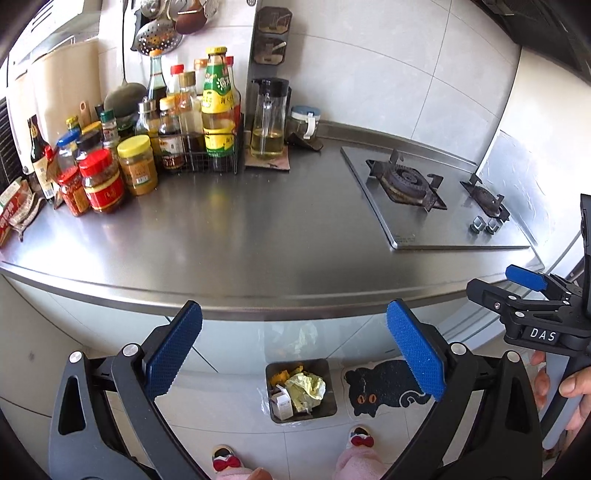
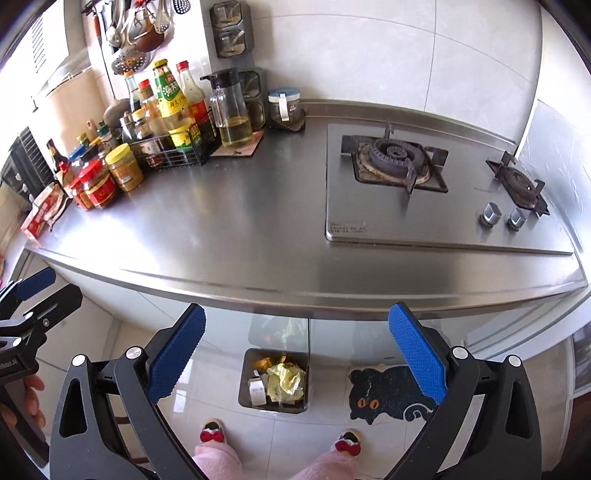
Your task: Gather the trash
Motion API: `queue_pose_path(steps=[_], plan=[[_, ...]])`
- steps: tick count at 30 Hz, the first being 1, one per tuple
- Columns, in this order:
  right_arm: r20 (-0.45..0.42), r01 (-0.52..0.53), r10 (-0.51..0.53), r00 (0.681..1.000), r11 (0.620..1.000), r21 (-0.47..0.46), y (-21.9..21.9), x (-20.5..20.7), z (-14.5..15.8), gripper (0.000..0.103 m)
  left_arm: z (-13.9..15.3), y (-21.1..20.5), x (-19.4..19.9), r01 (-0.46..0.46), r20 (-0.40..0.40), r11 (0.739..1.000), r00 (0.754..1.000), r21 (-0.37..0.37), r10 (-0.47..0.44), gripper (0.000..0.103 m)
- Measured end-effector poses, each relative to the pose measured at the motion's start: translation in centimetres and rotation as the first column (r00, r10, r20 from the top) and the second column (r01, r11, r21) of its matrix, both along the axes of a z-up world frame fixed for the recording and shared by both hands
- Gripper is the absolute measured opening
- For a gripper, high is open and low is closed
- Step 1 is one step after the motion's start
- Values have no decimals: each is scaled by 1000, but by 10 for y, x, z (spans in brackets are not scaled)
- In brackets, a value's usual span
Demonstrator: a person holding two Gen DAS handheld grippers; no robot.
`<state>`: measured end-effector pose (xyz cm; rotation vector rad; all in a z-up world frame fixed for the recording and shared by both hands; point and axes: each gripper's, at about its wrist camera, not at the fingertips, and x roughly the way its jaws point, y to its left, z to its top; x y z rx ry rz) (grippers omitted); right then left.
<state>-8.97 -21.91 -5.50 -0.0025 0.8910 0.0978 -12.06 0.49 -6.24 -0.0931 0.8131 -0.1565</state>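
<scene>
Blue-padded left gripper [image 1: 294, 358] at bottom of frame, jaws spread wide, nothing between them. Right gripper [image 2: 296, 360] same: jaws wide apart, empty, bottom of its own frame. Also seen at right edge of left view, held by a hand [image 1: 569, 384]; pads there look parted too.

Trash bin [image 1: 301, 391] on floor, lower centre of both views, between the pads, below counter edge. Small, dark, rectangular, clear liner showing at rim. Inside: crumpled pale yellow-green paper [image 1: 306, 386] on top, small white carton [image 1: 282, 404] at left, orange scraps [image 1: 284, 373] at back. Bin looks close to full. Faint reflection of it in glossy cabinet front [image 1: 236, 339] above.

Cat-shaped black floor mat [image 1: 384, 386] with orange eyes just right of bin. Two slippers with red bows [image 2: 212, 435] at bottom edge, pink fuzzy trouser legs above them. Light tiled floor [image 1: 229, 432].

Stainless steel counter [image 1: 229, 229] across middle of frame, bare in centre. Two-burner gas hob [image 1: 436, 199] set into it at right, two knobs at its front. Cluster of sauce bottles and jars [image 1: 122, 158] at upper left, some in a black wire rack [image 1: 207, 155]; red-lidded and yellow-lidded jars in front. Glass oil dispenser [image 1: 267, 122] with black top just right of rack, small lidded jar [image 1: 304, 122] beside it. Red packets [image 1: 11, 214] at far left edge. Ladles and skimmer [image 1: 159, 35] hanging on wall at top left. Grey wall tiles [image 1: 369, 74] behind hob.
</scene>
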Motion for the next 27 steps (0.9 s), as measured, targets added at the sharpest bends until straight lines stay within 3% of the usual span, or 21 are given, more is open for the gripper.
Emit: queue_pose_path(steps=[8, 27], plan=[[69, 37, -38, 997, 999, 17, -4, -1, 41, 100, 35, 5, 4, -35, 50, 999, 998, -3, 35, 95], [102, 55, -54, 993, 998, -5, 1, 9, 56, 100, 50, 1, 18, -24, 81, 999, 997, 45, 20, 95]])
